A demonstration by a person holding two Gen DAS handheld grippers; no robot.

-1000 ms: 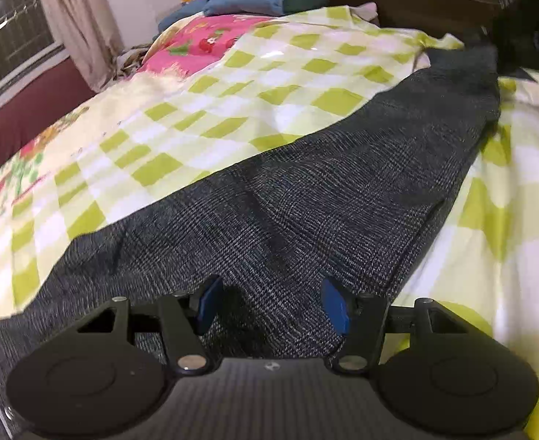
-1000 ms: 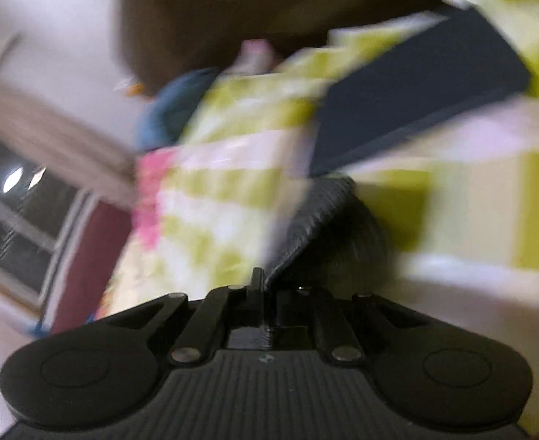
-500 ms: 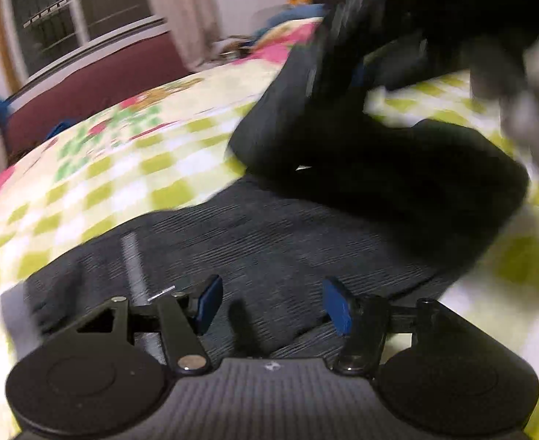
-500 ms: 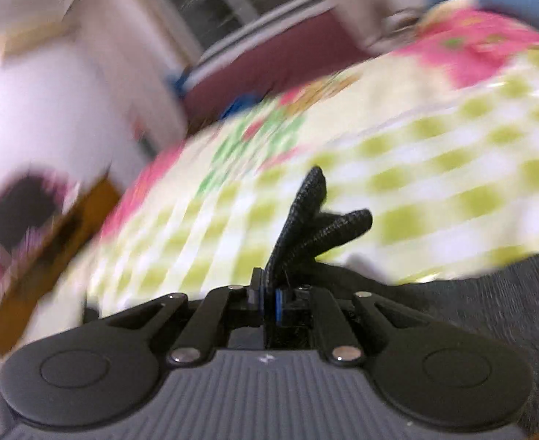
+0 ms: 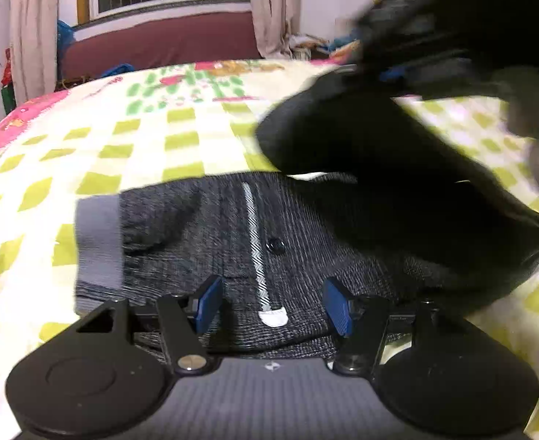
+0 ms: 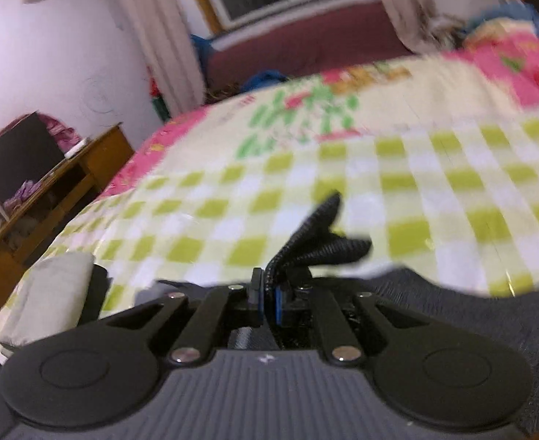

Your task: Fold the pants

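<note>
The dark pants (image 5: 306, 242) lie on the checked bed (image 5: 152, 146). The right gripper (image 6: 267, 299) pinches a bunched bit of them. The left gripper (image 5: 273, 304) hangs over them, fingers apart, holding nothing.

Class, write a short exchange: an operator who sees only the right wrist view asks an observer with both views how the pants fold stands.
Operator: My right gripper is shut on a bunch of the dark pants. What is the left gripper doing?
Observer: The left gripper is open over the flat part of the pants, pinching nothing.
Operator: Which part lies under it?
Observer: The top end: a grey waistband, a dark button and a white-striped strip.
Operator: Where does my lifted cloth hang?
Observer: It drapes as a dark fold from your gripper down to the right side of the flat part.
</note>
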